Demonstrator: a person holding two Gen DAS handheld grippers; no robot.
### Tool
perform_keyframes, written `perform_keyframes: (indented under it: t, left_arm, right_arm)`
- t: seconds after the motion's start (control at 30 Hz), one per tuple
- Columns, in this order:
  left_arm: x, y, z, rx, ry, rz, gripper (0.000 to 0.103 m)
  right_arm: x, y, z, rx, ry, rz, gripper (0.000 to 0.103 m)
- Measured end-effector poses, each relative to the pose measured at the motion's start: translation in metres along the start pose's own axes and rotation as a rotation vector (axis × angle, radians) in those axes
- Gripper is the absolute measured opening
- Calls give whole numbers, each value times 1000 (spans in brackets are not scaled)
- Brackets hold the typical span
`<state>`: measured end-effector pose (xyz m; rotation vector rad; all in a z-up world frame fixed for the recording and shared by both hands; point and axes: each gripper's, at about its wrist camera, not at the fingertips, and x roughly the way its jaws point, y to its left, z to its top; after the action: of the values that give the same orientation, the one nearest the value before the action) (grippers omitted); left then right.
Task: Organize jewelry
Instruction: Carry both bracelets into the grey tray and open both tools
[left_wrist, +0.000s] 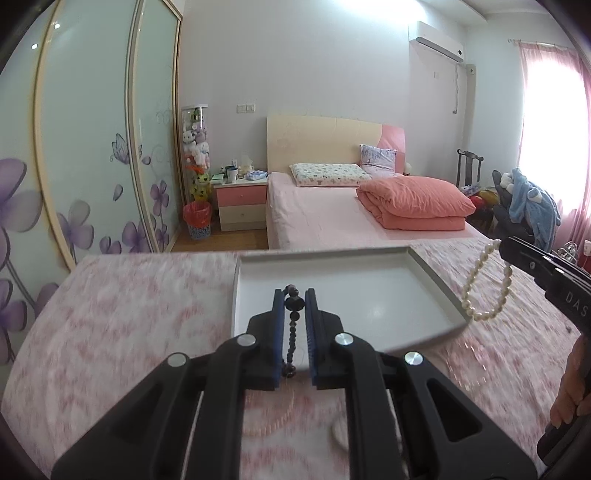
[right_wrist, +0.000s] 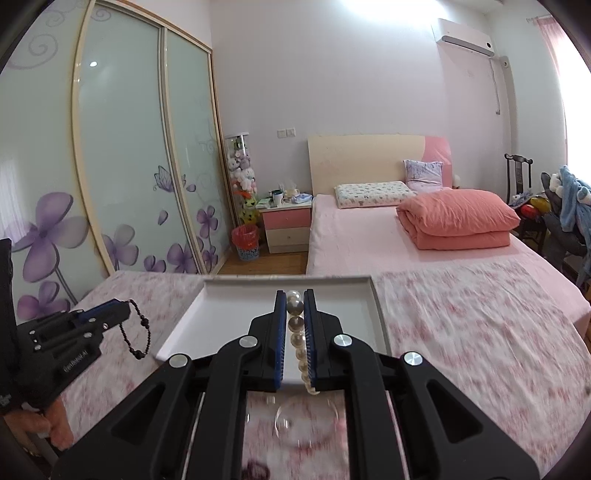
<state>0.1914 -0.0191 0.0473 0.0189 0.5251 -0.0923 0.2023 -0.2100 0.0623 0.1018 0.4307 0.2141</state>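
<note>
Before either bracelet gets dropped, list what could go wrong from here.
1. The right gripper pinches the pearl bracelet by a few beads; its loop hangs beside the white tray, perhaps outside the rim, so releasing now might land it on the patterned cloth.
2. The left gripper holds the dark bead bracelet by a thin strand that could slip.
3. Other jewelry seems to lie blurred beneath both grippers and could be struck.

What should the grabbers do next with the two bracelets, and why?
Probably carry both forward over the white tray and lower them in. The left gripper is clamped on the black bead bracelet, the right gripper on the pearl bracelet, and both hang near the tray's front edge.
</note>
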Motion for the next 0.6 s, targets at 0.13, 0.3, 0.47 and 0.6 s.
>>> perform_keyframes:
  t: [0.13,0.3,0.47,0.6]
  left_arm:
    - [35,-3,18,3,16,-2,12]
    - [77,-3,26,-4,42,-5,12]
    - [117,-1,27,-19,97,-2,12]
    - [141,-4,29,0,117,6,12]
  right_arm:
    - [41,-4,7,1,43,-12,10]
    - [89,-13,2,46,134,2,10]
    - [128,-27,-3,125,216,21,10]
    - [144,-32,-5,164,261,28,11]
